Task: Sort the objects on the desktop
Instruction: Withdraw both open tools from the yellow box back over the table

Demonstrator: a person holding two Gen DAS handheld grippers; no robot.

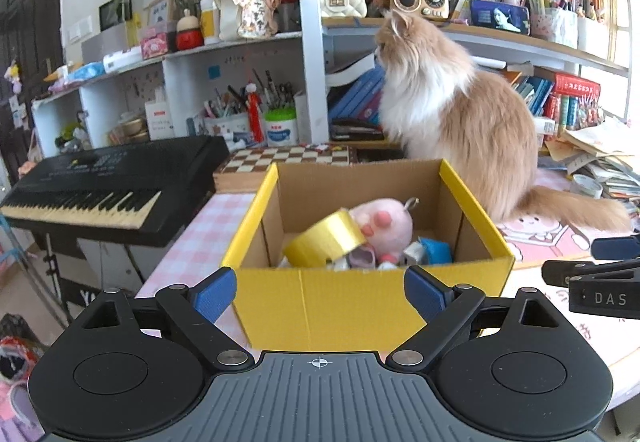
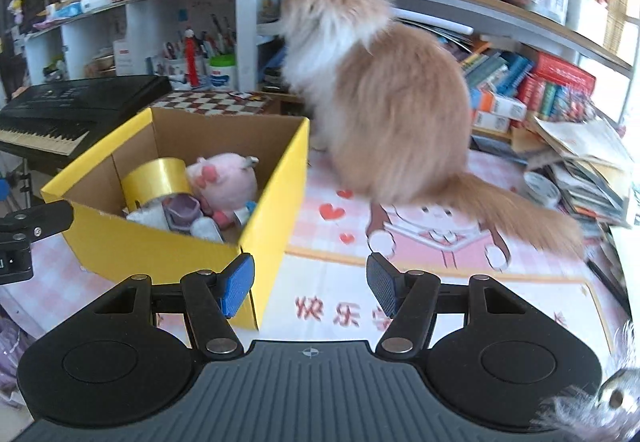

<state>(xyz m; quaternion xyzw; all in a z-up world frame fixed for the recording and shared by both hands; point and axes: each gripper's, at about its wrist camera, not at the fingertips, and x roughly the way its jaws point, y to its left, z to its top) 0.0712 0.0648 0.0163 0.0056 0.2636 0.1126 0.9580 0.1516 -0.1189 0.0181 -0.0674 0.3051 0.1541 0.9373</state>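
Note:
A yellow cardboard box [image 1: 360,298] [image 2: 160,246] stands open on the pink desk mat. Inside it a gold tape roll [image 1: 326,242] [image 2: 156,175] lies tilted on a pink plush toy [image 1: 384,224] [image 2: 228,181] and several small items. My left gripper [image 1: 320,284] is open wide just in front of the box's near wall, with nothing between its fingers. My right gripper [image 2: 309,274] is open beside the box's right corner, over the mat, and holds nothing. Each gripper shows at the edge of the other's view: the right gripper [image 1: 600,282] and the left gripper [image 2: 24,230].
A fluffy orange and white cat [image 1: 460,113] [image 2: 392,113] sits on the mat right behind the box, its tail stretched to the right. A black keyboard [image 1: 100,185] is on the left, a chessboard [image 1: 288,157] behind the box, and stacked books [image 2: 580,161] with a white tape roll [image 2: 542,187] on the right.

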